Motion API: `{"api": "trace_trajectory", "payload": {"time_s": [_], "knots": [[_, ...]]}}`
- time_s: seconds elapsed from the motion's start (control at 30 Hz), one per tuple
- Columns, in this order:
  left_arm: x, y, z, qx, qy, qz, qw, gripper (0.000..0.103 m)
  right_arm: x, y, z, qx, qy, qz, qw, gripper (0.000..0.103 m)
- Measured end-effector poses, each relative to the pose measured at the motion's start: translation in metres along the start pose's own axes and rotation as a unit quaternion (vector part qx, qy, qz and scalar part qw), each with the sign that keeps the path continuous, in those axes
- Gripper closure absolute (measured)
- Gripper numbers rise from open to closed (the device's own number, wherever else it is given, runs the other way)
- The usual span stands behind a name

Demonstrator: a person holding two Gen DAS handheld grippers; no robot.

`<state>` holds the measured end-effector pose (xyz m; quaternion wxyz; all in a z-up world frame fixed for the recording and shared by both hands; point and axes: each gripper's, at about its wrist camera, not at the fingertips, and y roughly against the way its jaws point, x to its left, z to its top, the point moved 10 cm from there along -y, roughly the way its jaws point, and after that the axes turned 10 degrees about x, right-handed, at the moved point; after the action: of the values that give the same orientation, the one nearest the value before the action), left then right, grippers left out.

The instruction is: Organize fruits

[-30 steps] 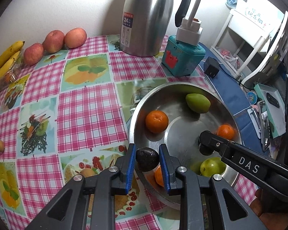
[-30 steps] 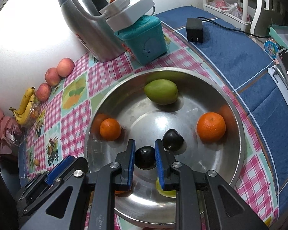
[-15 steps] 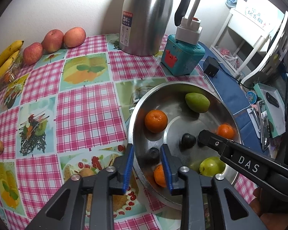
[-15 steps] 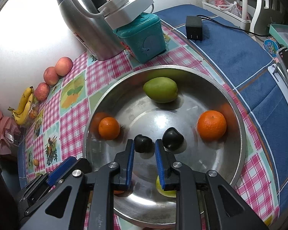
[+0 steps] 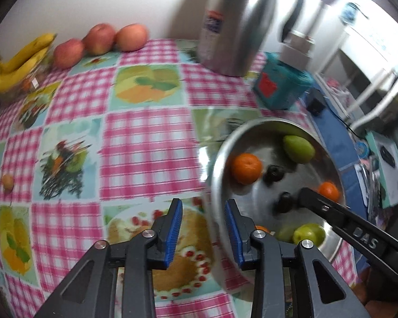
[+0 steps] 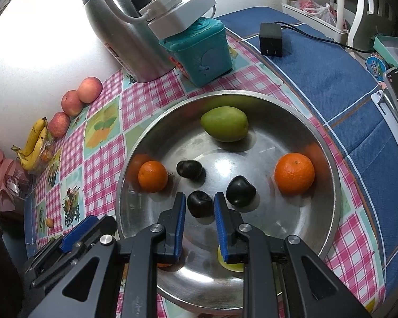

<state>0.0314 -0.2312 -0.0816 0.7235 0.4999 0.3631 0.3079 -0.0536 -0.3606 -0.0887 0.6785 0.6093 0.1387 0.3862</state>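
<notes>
1. A second ago the left gripper (image 5: 203, 228) clenched a dark plum; now it is released and empty, astride the steel bowl's (image 5: 217, 185) near-left rim.
2. That dark plum (image 6: 189, 169) now lies in the bowl beside the small orange (image 6: 152, 176).
3. The right gripper (image 6: 198, 208) stays clenched on another dark plum (image 6: 199, 203) near the bowl's front.
4. Checked tablecloth (image 5: 146, 143); apples (image 5: 98, 39) and bananas (image 5: 21, 61) at the far-left edge by the wall.

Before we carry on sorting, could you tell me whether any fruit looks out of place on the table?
One small yellowish fruit lies alone on the checked tablecloth, far from the steel bowl and from the apples and bananas along the wall. Nothing looks spilled or damaged.
</notes>
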Motion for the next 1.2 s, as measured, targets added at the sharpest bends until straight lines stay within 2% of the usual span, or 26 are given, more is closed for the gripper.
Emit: {"api": "trace_trajectory", "payload": {"time_s": [0.23,0.37,0.47,0.77,1.07,1.13,1.17,1.2], "knots": [[0.059,0.009,-0.003,-0.003,0.076,0.059,0.9954,0.066,0.007,0.001,-0.001,0.001,0.016,-0.004,1.0,0.081],[0.087,0.016,-0.007,-0.005,0.113,0.059,0.9918,0.066,0.014,-0.002,-0.003,0.004,0.031,-0.01,0.999,0.081],[0.104,0.021,-0.008,-0.009,0.125,0.073,0.9894,0.066,0.021,-0.005,-0.006,0.007,0.042,-0.016,0.999,0.081],[0.119,0.028,-0.011,-0.009,0.138,0.079,0.9872,0.066,0.056,-0.002,-0.016,0.001,0.097,-0.027,0.995,0.081],[0.119,0.031,-0.011,-0.009,0.137,0.078,0.9875,0.066,0.068,-0.003,-0.021,0.002,0.122,-0.036,0.992,0.081],[0.12,0.032,-0.012,-0.009,0.138,0.08,0.9871,0.056,0.069,-0.004,-0.022,0.003,0.124,-0.038,0.992,0.081],[0.12,0.032,-0.012,-0.009,0.138,0.082,0.987,0.046,0.069,-0.004,-0.022,0.003,0.124,-0.039,0.991,0.081],[0.12,0.032,-0.012,-0.009,0.137,0.085,0.9869,0.043,0.069,-0.004,-0.022,0.004,0.125,-0.041,0.991,0.081]]}}
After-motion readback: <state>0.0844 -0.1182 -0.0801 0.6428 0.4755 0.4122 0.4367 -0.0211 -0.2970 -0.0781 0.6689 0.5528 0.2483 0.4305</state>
